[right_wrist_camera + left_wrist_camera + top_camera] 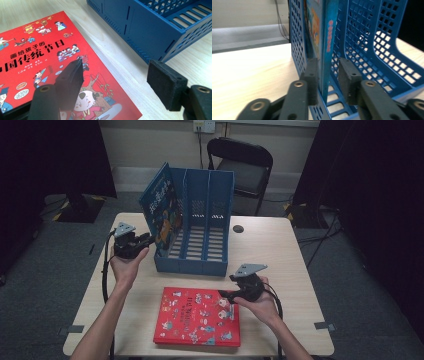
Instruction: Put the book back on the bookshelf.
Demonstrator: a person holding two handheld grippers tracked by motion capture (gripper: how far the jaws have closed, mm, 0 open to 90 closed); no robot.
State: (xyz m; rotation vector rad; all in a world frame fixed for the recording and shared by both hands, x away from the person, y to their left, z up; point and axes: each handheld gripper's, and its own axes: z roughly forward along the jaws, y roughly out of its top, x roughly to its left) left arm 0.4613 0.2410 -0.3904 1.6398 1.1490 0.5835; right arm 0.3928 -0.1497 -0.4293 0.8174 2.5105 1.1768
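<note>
Perforated plastic file rack [200,220], glossy red book [197,316]

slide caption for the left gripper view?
Left gripper open astride blue book standing in blue file rack.

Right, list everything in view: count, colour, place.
Rack: one, blue, three slots, table centre.
Blue book: one, upright in the rack's left slot.
Red book: one, flat on the near table.
Table: one, pale wood.
Chair: one, black, behind the table.
Left gripper: black, fingers astride the blue book's spine, right finger off it.
Right gripper: black, open, over the red book's corner.
</note>
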